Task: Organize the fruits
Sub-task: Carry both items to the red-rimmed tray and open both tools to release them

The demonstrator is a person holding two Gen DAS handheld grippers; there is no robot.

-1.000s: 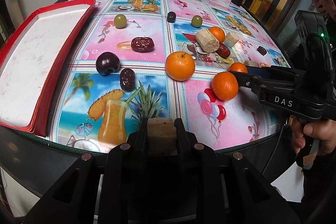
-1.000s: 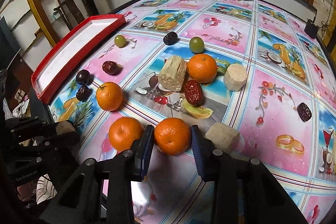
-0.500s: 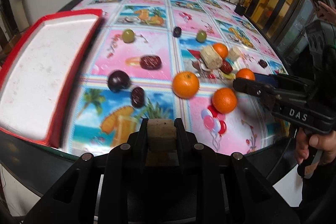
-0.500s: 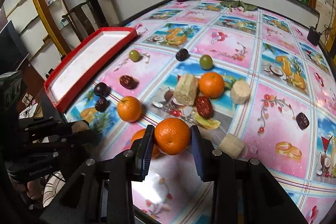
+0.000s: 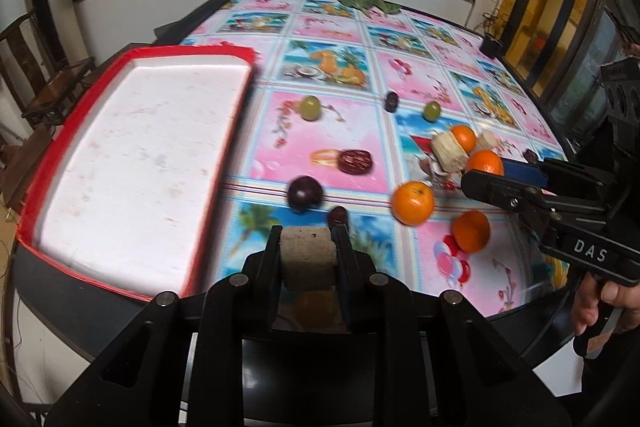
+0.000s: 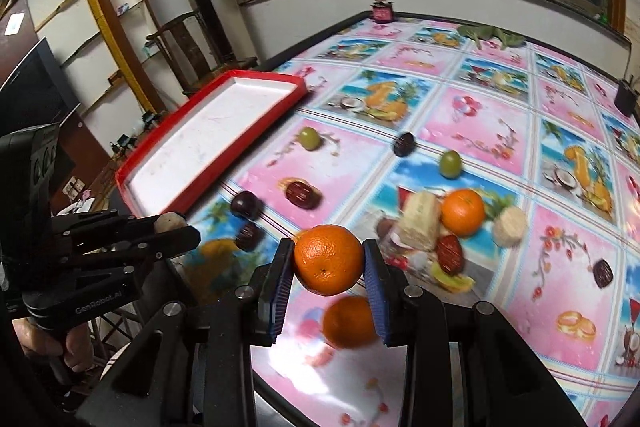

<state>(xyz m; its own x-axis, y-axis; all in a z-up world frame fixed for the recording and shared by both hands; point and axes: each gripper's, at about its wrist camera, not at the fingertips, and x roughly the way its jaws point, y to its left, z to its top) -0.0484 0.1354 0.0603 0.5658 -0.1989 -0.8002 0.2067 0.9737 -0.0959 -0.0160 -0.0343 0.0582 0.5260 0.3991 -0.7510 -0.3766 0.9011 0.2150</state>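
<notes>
My right claw [image 6: 329, 260] pinches a bright orange [image 6: 328, 259] clear above the table, my left claw [image 5: 307, 259] clamps a pale cut sugarcane piece [image 5: 307, 258], and more oranges, dates, plums and green grapes lie scattered beside the empty red-rimmed tray [image 5: 80, 115].

Orange [image 6: 328, 259] between right gripper [image 6: 329, 281] fingers [image 6: 282, 281]

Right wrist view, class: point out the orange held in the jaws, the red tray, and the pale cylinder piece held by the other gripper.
orange [image 6: 328, 259], right wrist view, middle of its peel.
red tray [image 6: 256, 79], right wrist view, far red rim.
pale cylinder piece [image 6: 170, 221], right wrist view, rounded end showing.
</notes>
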